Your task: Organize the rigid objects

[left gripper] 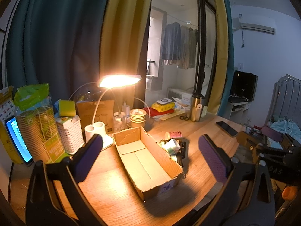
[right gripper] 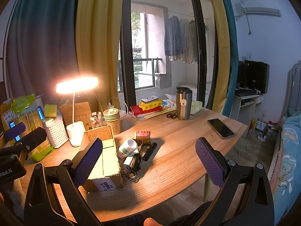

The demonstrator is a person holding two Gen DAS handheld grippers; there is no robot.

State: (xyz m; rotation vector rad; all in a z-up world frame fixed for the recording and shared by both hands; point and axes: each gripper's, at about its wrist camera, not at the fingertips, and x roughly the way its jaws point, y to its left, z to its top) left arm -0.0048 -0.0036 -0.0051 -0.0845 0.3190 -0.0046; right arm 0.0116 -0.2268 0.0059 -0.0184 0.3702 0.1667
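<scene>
Open, empty brown corrugated cardboard box [right gripper: 102, 156] near the front of the wooden desk [right gripper: 178, 150], with torn upper edges and nothing yet inside. Heaped just right of the box, touching its long wall: a white plastic pill bottle with a green label [right gripper: 128, 147] lying on its side, a small red-and-gold tin [right gripper: 143, 136] behind it, a slim black cylinder like a pocket torch [right gripper: 150, 151] to its right, and a black fob on a tangle of keys [right gripper: 132, 164] at the near end. Likely light and stiff, all of them; bottle smooth and round, so prone to roll or squirt out of a pinch — best taken across the body, near the middle. Black cylinder best gripped crosswise at mid-length. Keys loose and floppy, probably easiest by the fob. Tin boxy, flat sides good for the pads. Left gripper [left gripper: 150, 154] spread wide above the box, holding nothing; right gripper [right gripper: 148, 158] likewise spread wide and empty, hovering over the heap. Much of the pile masked by the box wall in the left wrist view; what lies under the bottle and fob unclear. Box label [right gripper: 105, 185] too small to read.
</scene>
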